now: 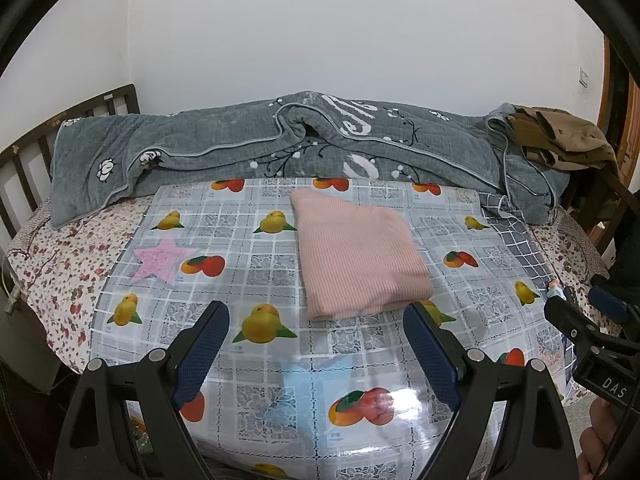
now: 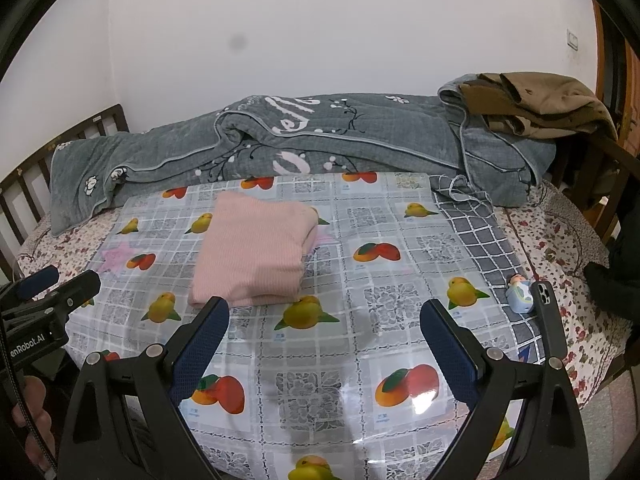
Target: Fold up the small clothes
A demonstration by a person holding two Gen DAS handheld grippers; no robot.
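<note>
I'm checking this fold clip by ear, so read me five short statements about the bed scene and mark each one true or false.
1. The pink garment lies folded on the fruit-print cover. True.
2. The left gripper is clamped on the garment. False: its jaws stand open with nothing between them.
3. The right gripper is open and holds nothing. True.
4. A phone and a small figurine sit near the cover's right edge. True.
5. The grey quilt is spread flat under the garment. False: it is bunched along the wall behind the cover.
</note>
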